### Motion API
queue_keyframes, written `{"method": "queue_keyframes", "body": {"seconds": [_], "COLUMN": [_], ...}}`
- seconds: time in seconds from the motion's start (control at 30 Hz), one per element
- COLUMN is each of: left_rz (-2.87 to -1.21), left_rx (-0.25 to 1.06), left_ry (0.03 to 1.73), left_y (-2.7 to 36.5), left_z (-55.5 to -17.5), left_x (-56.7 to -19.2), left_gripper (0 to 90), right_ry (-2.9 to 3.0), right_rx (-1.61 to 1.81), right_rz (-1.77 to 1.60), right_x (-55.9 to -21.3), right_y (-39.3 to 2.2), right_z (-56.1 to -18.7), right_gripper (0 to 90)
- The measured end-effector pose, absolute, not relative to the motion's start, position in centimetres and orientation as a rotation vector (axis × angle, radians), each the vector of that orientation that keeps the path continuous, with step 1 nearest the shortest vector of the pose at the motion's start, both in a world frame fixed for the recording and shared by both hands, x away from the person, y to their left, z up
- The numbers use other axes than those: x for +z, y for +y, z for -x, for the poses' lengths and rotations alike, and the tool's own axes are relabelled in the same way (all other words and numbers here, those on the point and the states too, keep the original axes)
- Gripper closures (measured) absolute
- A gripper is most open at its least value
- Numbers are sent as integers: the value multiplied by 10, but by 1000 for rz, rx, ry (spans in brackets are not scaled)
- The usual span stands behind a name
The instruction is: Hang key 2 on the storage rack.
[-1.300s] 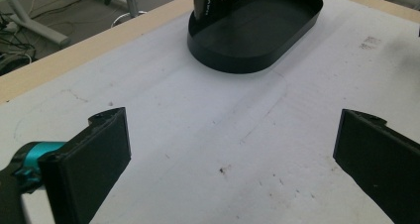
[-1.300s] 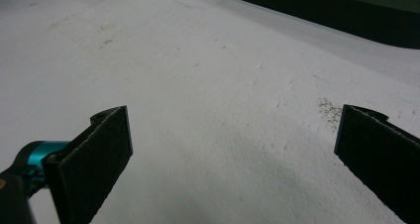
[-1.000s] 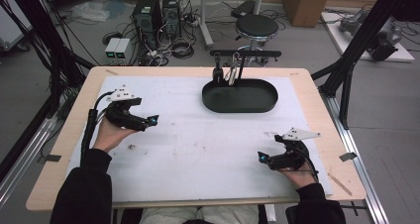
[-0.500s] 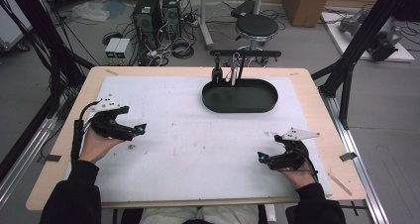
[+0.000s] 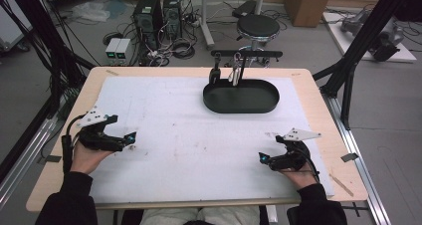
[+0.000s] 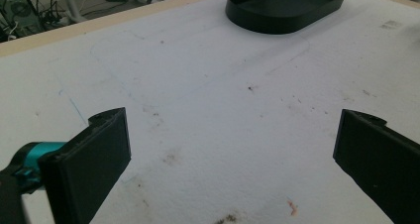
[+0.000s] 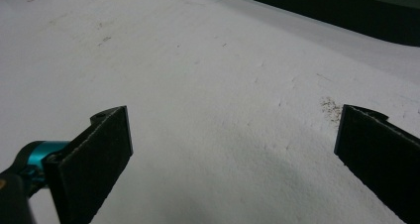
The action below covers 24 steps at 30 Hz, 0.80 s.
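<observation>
Down at the near edge, the left gripper (image 5: 130, 137) sat low on the white mat (image 5: 189, 135), jaws spread wide with nothing between them. Across on the other side, the right gripper (image 5: 262, 158) rested near the front right, its jaws equally wide apart and empty over bare mat. Further out, the black oval tray (image 5: 241, 98) stood at the far side of the mat, well apart from both. Behind it, a small rack (image 5: 246, 54) with hanging tools stood at the table's (image 5: 318, 100) far edge.
</observation>
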<state>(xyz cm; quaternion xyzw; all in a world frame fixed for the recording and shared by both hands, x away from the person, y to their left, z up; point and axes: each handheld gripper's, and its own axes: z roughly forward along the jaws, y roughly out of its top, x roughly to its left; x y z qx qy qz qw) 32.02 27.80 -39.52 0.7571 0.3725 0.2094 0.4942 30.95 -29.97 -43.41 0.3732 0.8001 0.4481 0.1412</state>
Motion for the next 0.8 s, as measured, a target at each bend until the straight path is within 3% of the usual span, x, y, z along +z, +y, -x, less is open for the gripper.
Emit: {"method": "queue_keyframes", "body": {"seconds": [0.8], "left_rz": [-1718], "left_rx": [530], "left_ry": [993], "left_y": [314], "left_z": [-274], "left_x": [-428], "left_gripper": [18], "right_ry": [2326], "right_rx": [1278], "right_rz": [-1077], "right_x": [-436], "right_y": [-298], "right_z": [-311], "right_gripper": [7]}}
